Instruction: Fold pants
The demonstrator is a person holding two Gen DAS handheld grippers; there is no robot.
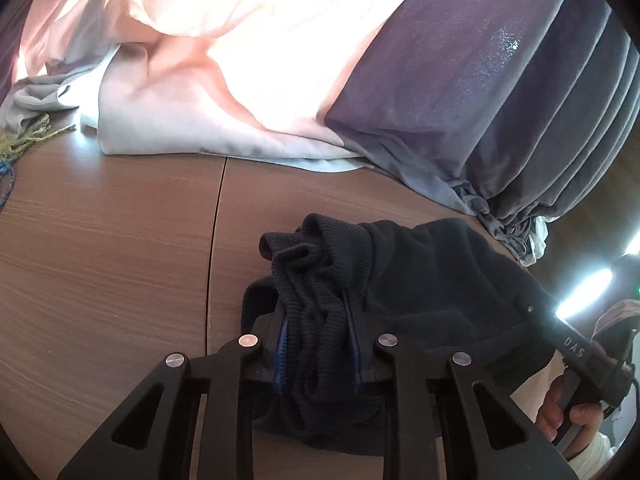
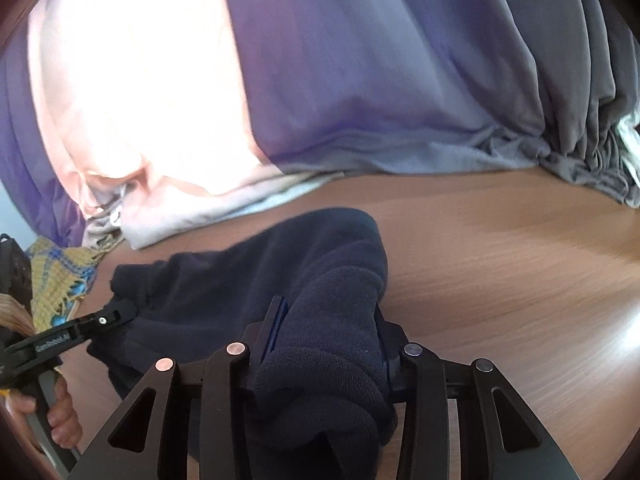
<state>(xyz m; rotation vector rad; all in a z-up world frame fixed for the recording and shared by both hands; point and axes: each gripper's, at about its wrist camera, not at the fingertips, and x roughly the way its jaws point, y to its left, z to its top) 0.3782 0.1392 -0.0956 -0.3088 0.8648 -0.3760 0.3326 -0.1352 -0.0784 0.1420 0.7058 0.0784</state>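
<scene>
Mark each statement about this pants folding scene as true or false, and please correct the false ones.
1. The left claw is shut on ribbed dark fabric of the pants. True.
2. The right claw is open and holds nothing. False: it is shut on a thick bunch of the same dark pants.
3. The pants lie on a wooden table. True.
4. The pants are white. False: they are dark navy or black; the pale cloth is the curtain behind them.
5. A yellow and blue woven cloth is seen at the left edge of the right wrist view. True.
</scene>
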